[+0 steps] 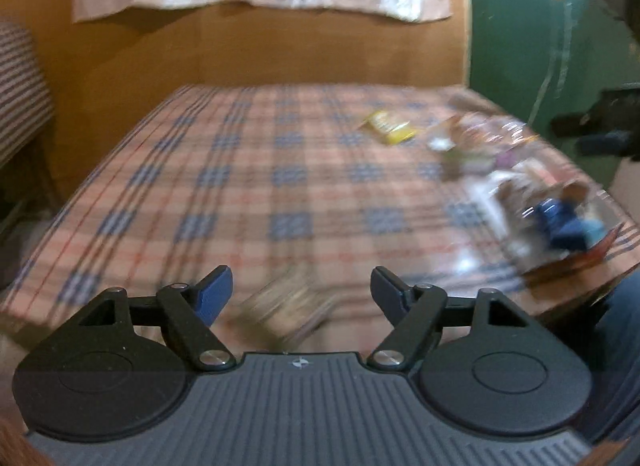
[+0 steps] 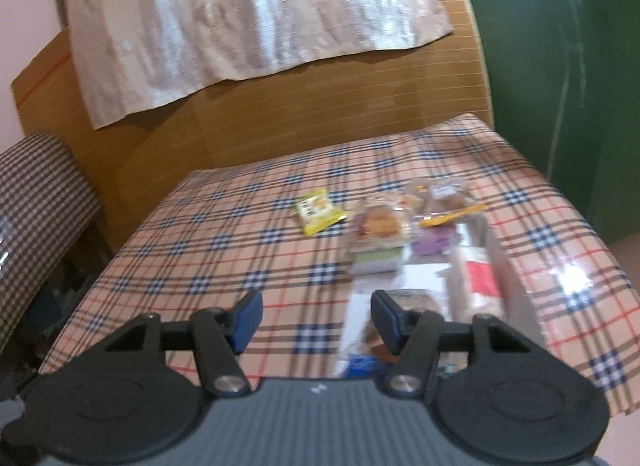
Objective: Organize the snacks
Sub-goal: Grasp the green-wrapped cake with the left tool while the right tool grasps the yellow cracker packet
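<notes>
Several blurred, clear-wrapped snacks (image 2: 424, 225) on plaid tablecloth (image 2: 240, 225)

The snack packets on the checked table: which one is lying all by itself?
The small yellow packet. It lies alone on the checked cloth, off to the left of the others, which are bunched together in a pile.

The plaid counter (image 1: 248, 185) and snacks (image 2: 384, 234) are viewed obliquely downward from both wrists, near its front edge.

I'm working in a home: a plaid tablecloth (image 2: 240, 225), a cardboard sheet (image 2: 168, 133) behind it, a green door (image 2: 560, 85).
</notes>
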### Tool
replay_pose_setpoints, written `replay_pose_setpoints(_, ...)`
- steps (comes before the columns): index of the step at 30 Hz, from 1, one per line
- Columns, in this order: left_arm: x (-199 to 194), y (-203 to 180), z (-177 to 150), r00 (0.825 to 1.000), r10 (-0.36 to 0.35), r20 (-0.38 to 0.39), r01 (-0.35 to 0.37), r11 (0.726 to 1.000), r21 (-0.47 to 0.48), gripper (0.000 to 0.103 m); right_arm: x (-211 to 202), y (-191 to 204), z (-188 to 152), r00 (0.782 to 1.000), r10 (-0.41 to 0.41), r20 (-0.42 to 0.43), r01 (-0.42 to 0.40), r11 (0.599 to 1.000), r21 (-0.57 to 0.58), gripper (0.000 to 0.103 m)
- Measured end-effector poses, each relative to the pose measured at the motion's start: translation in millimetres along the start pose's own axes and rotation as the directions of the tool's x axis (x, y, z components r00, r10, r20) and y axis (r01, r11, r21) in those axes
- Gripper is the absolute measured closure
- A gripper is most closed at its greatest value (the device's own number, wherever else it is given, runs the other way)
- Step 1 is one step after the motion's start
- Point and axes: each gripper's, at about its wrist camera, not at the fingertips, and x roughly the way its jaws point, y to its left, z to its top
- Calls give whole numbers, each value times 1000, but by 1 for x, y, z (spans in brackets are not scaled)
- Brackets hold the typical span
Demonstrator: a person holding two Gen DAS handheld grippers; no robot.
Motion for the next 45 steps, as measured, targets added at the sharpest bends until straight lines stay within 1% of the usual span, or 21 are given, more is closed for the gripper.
replay_pose_setpoints(2,3,12,-6,1000,7,-9,-8,1000,-18,10,4,7,0,1000,12,-6,-12,1000,-9,43)
replay_pose_setpoints(3,5,14,-7,1000,3,-14,-4,1000,-13,10,5,10,0,1000,18,-8,-18,1000,-13,43)
replay_pose_setpoints(4,8,16,-8,1000,-10,-18,10,1000,-3,7,6,12,0,1000,23,-10,-23,1000,-14,43)
replay_pose_setpoints(7,20,15,-9,997,-63,-37,65,996,60,4,9,16,0,1000,27,-15,-28,999,-18,43)
replay_pose_setpoints(11,40,17,-11,993,-101,-58,108,984,143,2,9,17,0,1000,25,-16,-25,999,-19,42)
replay_pose_setpoints(13,45,22,-15,991,-111,-76,121,981,155,10,11,16,1,1000,22,-16,-22,1000,-11,42)
replay_pose_setpoints(14,51,22,-15,989,-119,-87,132,977,165,9,11,16,1,1000,22,-17,-22,1000,-7,42)
replay_pose_setpoints(15,55,23,-14,989,-124,-82,136,976,170,11,12,16,2,1000,22,-17,-22,1000,-5,42)
replay_pose_setpoints(16,57,24,-13,988,-135,-78,146,975,166,17,12,17,2,1000,21,-17,-21,1000,-5,41)
replay_pose_setpoints(17,59,26,-12,987,-140,-75,151,975,161,19,13,17,2,1000,19,-19,-19,1000,-6,41)
replay_pose_setpoints(18,63,27,-11,987,-143,-72,153,976,156,31,14,17,2,1000,20,-20,-20,1000,-8,41)
replay_pose_setpoints(19,66,27,-10,986,-152,-68,161,976,150,35,15,18,3,1000,18,-22,-19,1000,-9,42)
replay_pose_setpoints(22,76,28,-3,986,-151,-66,158,980,121,36,23,20,3,999,21,-35,-21,1000,-7,41)
replay_pose_setpoints(25,90,26,8,989,-126,-71,133,986,101,36,38,26,5,998,30,-61,-31,999,-9,41)
replay_pose_setpoints(27,102,24,17,990,-115,-78,122,989,84,36,53,33,4,996,32,-89,-34,999,-17,41)
replay_pose_setpoints(30,120,20,32,992,-84,-93,89,994,58,36,79,44,1,990,58,-128,-61,998,-14,41)
replay_pose_setpoints(36,163,9,66,993,-35,-114,36,999,11,37,128,63,-1,984,52,-172,-59,998,-32,41)
replay_pose_setpoints(37,171,7,72,993,-23,-117,25,1000,13,37,137,64,3,984,43,-172,-51,998,-39,41)
replay_pose_setpoints(40,194,9,91,993,-10,-120,8,1000,-23,37,160,63,21,985,19,-174,-29,998,-57,40)
replay_pose_setpoints(44,226,13,116,993,8,-118,-13,999,-45,37,197,58,55,984,-12,-180,-5,996,-93,27)
replay_pose_setpoints(45,233,13,120,993,11,-115,-16,999,-43,37,208,58,63,981,-17,-192,-3,994,-106,27)
